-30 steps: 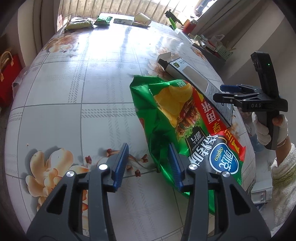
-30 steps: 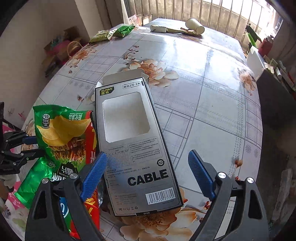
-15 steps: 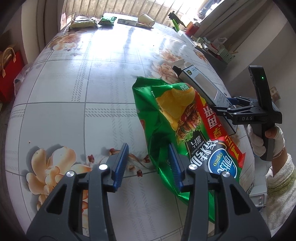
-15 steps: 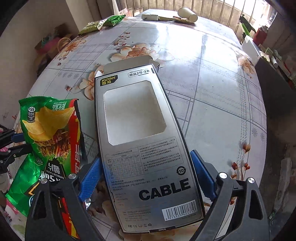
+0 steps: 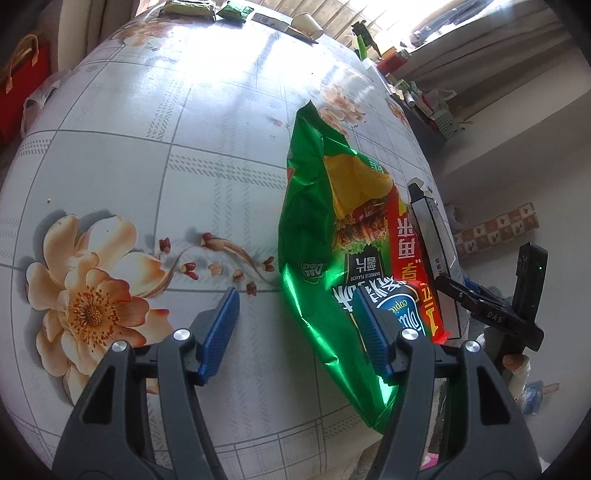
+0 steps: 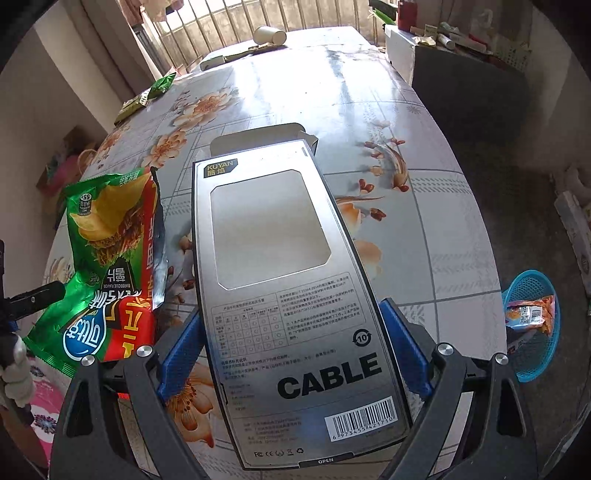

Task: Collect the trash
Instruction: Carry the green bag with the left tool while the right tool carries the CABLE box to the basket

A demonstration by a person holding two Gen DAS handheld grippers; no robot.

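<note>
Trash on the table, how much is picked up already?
Done: one wrapper lies in the blue basket. In hand: the right tongs seem to grip the cable box; the left tongs are opening, with the chip bag edge between them, not pinched. Left: the chip bag, plus the paper cup and green packets at the far end of the table.

Table [image 5: 155, 155] is covered in a glossy white floral cloth with a grey grid. A green chip bag [image 5: 332, 236] is laid on it at 3 o'clock in the left wrist view, edge overhanging. Far end, 12 o'clock: two green packets [image 5: 192, 6], a flat dark carton [image 5: 271, 20], a tipped paper cup [image 5: 309, 25]. Floor at 3 o'clock, right wrist view: blue basket [image 6: 535, 325].
</note>
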